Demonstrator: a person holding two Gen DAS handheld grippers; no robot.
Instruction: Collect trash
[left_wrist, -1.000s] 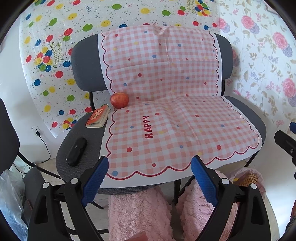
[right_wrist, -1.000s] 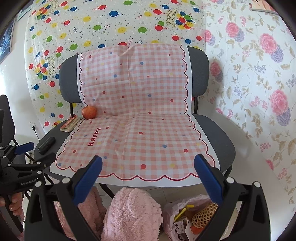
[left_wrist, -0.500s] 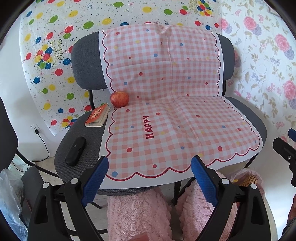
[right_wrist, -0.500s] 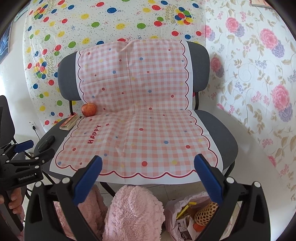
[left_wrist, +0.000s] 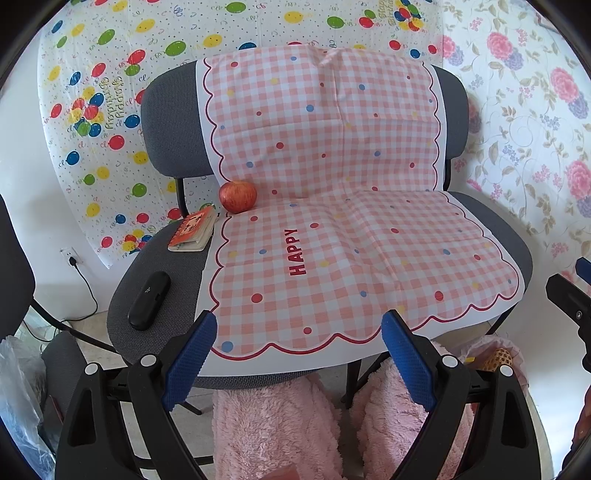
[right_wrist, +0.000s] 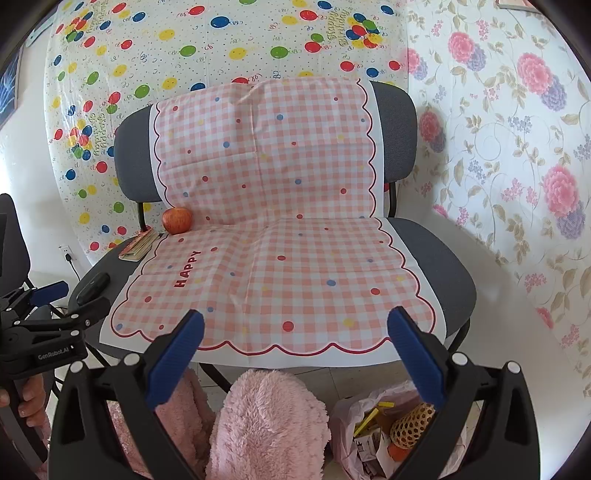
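A pink bag of trash (right_wrist: 373, 428) stands on the floor below the seat's front right, with paper scraps and a yellow foam net in it; its edge shows in the left wrist view (left_wrist: 495, 354). My left gripper (left_wrist: 299, 332) is open and empty, in front of the seat's front edge. My right gripper (right_wrist: 295, 328) is open and empty, also before the front edge. The left gripper also shows at the left of the right wrist view (right_wrist: 62, 299).
A grey double seat (left_wrist: 155, 277) carries a pink checked cloth (left_wrist: 332, 240). On its left part lie a red apple (left_wrist: 238, 196), a small book (left_wrist: 192, 234) and a black case (left_wrist: 149, 295). Pink fuzzy legs (right_wrist: 266, 424) are below. A clear bag (left_wrist: 14, 398) is at left.
Both grippers have drifted slightly, so the seat sits a little lower in view. Both stay open and empty.
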